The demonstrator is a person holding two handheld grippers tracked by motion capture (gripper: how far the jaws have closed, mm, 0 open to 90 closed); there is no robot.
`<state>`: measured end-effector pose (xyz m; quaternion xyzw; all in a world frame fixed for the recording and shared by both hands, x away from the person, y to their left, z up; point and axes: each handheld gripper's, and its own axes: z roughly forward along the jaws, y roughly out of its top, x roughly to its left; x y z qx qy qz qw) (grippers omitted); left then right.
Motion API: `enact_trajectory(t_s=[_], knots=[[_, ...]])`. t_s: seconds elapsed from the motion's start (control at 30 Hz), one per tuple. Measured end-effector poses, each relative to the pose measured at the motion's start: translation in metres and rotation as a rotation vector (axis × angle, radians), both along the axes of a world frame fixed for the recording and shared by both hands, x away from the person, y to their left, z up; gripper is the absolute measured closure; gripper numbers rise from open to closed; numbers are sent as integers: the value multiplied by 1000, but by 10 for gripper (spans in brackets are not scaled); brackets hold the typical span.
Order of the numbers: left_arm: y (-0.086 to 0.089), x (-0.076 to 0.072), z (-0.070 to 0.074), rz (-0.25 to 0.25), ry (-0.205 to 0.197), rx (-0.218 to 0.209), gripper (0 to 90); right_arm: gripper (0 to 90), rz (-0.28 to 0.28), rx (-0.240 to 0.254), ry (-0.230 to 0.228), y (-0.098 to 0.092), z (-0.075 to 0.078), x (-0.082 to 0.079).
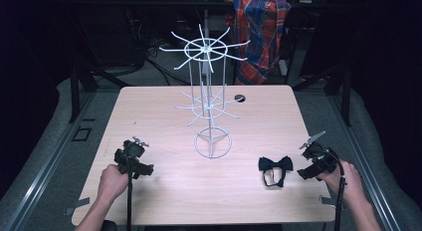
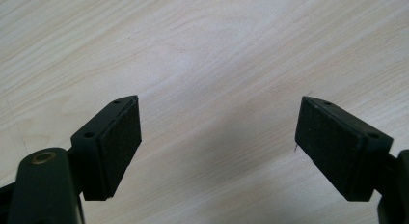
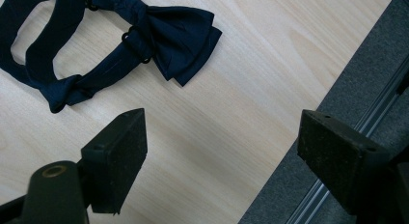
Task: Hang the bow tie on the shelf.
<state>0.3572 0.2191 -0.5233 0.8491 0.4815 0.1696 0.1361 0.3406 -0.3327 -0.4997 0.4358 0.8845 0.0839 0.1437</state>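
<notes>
Item: dark navy fabric bow tie with looped neck strap (image 1: 275,167), lying flat on the pale wood-grain table (image 1: 164,191), on its near right part, in front and to the right of the white wire rotating display rack with hooked arms (image 1: 210,99).

Position relative to tools: the bow tie lies just left of the right gripper (image 1: 312,164), near but apart from it. In the right gripper view the bow (image 3: 181,33) sits ahead of the jaws and off to their left, strap loop trailing farther left; nothing lies between the pads.

Long axis: the bow runs roughly side to side across the table, strap loop hanging toward the person.

Right gripper: jaws spread wide, empty, over the table's right edge.

Left gripper (image 1: 133,159): jaws likewise spread wide over bare wood, holding nothing, well apart from the tie.

Judgement: the right hand is much the nearer; a reach leftward should bring the bow between its jaws.
</notes>
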Motion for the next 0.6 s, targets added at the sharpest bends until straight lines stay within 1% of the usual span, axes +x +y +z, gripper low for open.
enact_trajectory(t_s=[0.13,0.17,0.2,0.3,0.33,0.37,0.4,0.43,0.47,0.53,0.57,0.6], knots=[[-1,0,0,-2,0,0,168,162,-2,13,-9,1,-1,0],[-1,0,0,-4,3,-1,168,160,3,5,-9,1,0,0],[-1,0,0,-4,2,-1,168,159,3,10,-10,2,0,-1],[0,0,0,-4,3,-1,168,158,19,5,-18,5,1,0],[0,0,0,-4,0,-1,168,159,28,-4,-21,6,2,0],[0,0,0,-4,0,-3,168,159,40,-5,-13,7,2,0],[1,-1,-1,0,3,-4,168,159,39,-10,-23,9,2,0],[1,-1,-1,3,2,-3,168,159,44,-1,-27,10,0,1],[1,-1,-1,3,2,-3,168,158,59,-16,-19,12,2,2],[3,-2,-1,5,0,-3,168,146,63,-27,-33,15,1,3],[3,-2,0,5,1,-2,168,144,77,-35,-24,16,2,4],[4,-3,0,5,1,-3,168,143,81,-33,-26,17,1,5]])
